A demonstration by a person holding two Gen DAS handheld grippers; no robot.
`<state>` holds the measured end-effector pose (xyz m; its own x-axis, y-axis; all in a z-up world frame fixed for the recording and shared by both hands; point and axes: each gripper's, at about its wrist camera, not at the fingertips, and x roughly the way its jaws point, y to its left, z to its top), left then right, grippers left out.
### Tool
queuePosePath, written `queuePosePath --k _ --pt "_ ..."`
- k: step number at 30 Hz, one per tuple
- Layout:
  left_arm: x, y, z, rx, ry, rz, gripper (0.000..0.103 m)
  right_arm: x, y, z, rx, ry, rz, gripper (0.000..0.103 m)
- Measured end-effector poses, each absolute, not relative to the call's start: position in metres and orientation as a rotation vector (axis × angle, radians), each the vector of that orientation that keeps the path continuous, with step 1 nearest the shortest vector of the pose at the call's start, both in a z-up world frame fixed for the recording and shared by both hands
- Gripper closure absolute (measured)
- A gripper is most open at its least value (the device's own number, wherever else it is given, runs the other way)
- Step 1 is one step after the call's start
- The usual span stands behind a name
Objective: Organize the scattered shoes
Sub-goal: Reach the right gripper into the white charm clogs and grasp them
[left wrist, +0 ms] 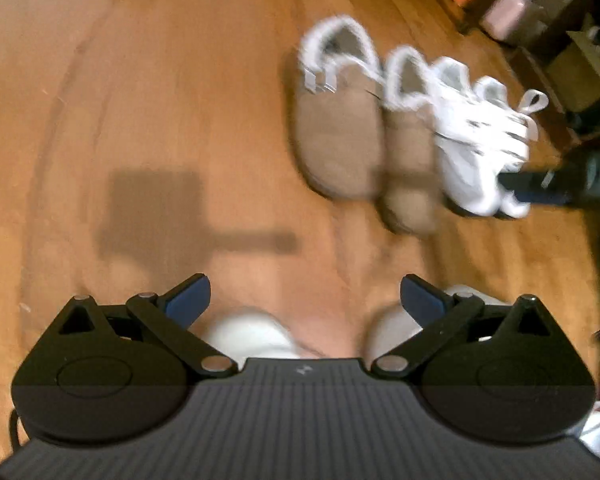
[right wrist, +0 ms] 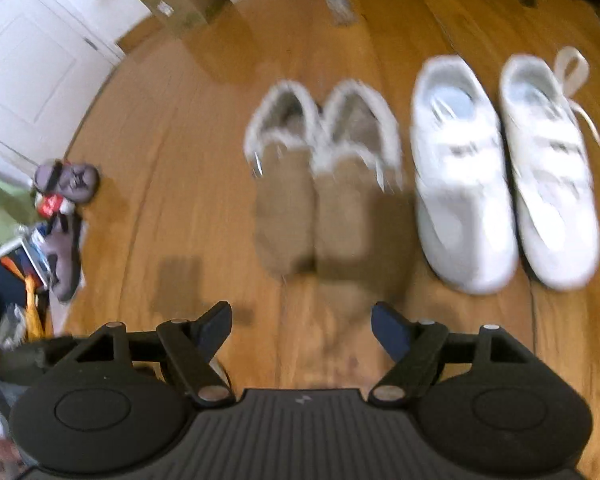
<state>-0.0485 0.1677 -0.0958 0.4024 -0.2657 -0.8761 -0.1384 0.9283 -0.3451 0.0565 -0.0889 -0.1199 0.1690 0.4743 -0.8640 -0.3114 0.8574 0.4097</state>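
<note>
A: Where are the shoes lying?

B: The tan slippers (right wrist: 324,184) and white sneakers (right wrist: 504,176) are sitting side by side on the floor (right wrist: 180,200), toes toward us, long axes running straight away.

A: Which hand is nearer?

B: The right gripper (right wrist: 302,324) is facing them squarely, fingers apart, nothing between. The left gripper (left wrist: 305,300), also spread and empty, is seeing them off to its right.

Both grippers pointed steeply down. The left gripper (left wrist: 305,298) had its jaws spread wide with nothing between them, and the right gripper (right wrist: 302,326) was the same, jaws apart and empty.
</note>
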Motion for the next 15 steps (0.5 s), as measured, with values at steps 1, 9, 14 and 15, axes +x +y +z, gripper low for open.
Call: queuePosePath --k 1,9,14,15 --pt "-0.052 0.161 -0.094 -0.370 1.166 -0.086 0.000 0.051 -0.093 -0.121 0.160 1.315 0.575 0.025" --pt "-0.093 0.095 -0.095 -0.031 1.287 -0.158 0.000 -0.018 -0.105 -0.148 0.049 1.615 0.624 0.025" --pt "-0.113 0.073 -0.103 0.050 1.341 -0.205 0.000 -0.033 -0.111 -0.153 0.080 1.691 0.597 0.025" --pt "-0.115 0.071 -0.104 0.061 1.345 -0.211 0.000 -0.033 -0.112 -0.154 0.070 1.693 0.582 0.025"
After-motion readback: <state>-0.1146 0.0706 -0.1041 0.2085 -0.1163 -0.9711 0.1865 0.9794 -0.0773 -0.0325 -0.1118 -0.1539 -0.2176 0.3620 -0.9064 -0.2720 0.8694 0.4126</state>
